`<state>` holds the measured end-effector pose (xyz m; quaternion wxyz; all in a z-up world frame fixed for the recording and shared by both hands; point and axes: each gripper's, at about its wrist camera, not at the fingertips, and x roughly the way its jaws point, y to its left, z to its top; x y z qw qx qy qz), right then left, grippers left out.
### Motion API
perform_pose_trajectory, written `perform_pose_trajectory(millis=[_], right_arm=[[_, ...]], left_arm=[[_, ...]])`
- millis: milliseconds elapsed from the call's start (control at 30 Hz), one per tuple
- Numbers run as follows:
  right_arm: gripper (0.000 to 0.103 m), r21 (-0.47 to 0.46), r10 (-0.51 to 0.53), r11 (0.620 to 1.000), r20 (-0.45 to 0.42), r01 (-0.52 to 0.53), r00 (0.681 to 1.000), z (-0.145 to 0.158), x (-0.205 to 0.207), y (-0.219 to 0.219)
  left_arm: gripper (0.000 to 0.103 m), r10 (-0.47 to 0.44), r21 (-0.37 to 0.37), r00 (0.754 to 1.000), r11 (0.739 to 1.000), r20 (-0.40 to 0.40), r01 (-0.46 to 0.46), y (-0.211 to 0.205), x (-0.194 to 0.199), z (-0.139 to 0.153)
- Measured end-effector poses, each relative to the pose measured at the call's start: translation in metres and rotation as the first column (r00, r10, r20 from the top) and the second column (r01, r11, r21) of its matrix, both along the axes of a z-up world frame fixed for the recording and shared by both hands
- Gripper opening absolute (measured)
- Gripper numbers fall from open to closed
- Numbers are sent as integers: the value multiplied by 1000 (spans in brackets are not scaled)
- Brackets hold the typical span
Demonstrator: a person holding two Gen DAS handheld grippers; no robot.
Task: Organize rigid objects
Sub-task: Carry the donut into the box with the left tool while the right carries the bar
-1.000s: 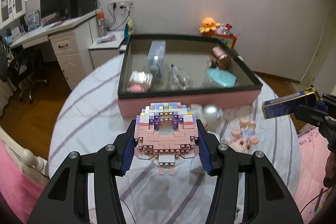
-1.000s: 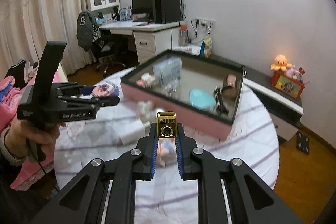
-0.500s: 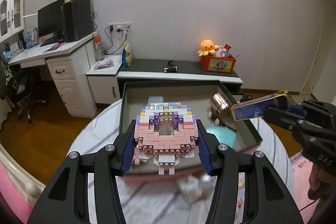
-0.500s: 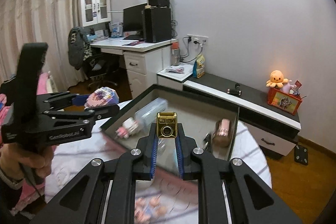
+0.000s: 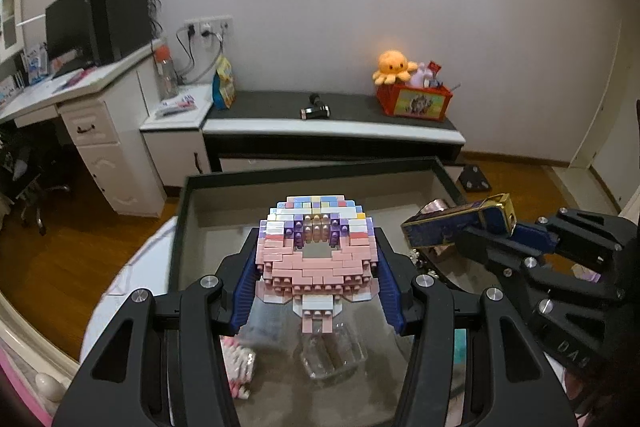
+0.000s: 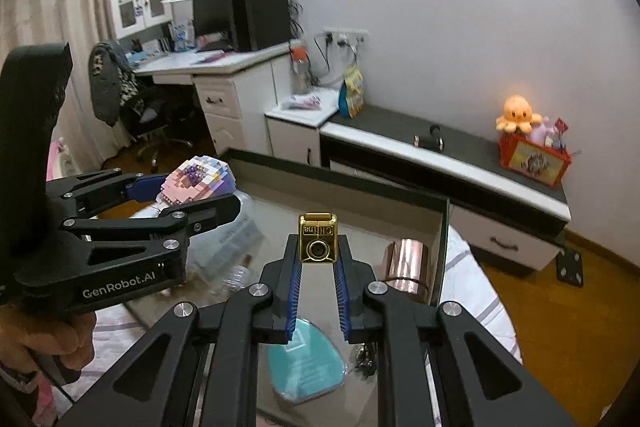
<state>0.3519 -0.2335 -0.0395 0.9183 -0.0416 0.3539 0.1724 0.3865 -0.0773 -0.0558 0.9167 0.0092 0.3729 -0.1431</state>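
Clamping a brick-built figure of pink, white and purple blocks, the left gripper holds it by its 2 sides, with both blue pads pressed against the bricks. The figure hangs in the air above the open storage box, over its near-left area, and does not touch the box floor. In the right wrist view the same figure sits between the left gripper's fingers above the box's left edge.

The right gripper is closed on a small gold and dark blue box, gripped by its narrow sides with the gold end pointing forward. In the left wrist view this small box appears as a long blue body with gold ends, held above the right part of the storage box.

The storage box has dark walls and a grey floor. On that floor lie a copper-coloured cylinder near the right wall, a teal oval case under the right gripper, and clear plastic items under the figure. A pink and white item lies at the near-left.

The storage box rests on a round table with a striped cloth. A hand holds the left gripper's handle.
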Motion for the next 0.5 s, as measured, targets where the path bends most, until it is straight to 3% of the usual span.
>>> perform_pose_trajectory(millis=[167, 200, 233, 300, 367, 500], right_arm=[[16, -33, -24, 999, -64, 22, 998, -23, 16, -2], [16, -39, -29, 999, -68, 26, 997, -26, 18, -2], [21, -39, -34, 999, -70, 31, 997, -28, 18, -4], [46, -37, -55, 998, -74, 52, 996, -28, 19, -7], [86, -24, -82, 996, -64, 81, 995, -25, 14, -16], [87, 21, -108, 994, -43, 109, 993, -11, 0, -23]], left_arm=[[55, -30, 18, 997, 999, -71, 32, -13, 18, -24], [59, -25, 29, 998, 999, -59, 26, -14, 18, -25], [70, -19, 27, 998, 999, -61, 20, -12, 18, -26], [78, 14, 20, 999, 1000, -49, -13, -6, 16, -23], [94, 40, 2, 999, 999, -37, -40, 4, 11, -18], [101, 77, -6, 997, 997, 27, -77, 22, -11, -4]])
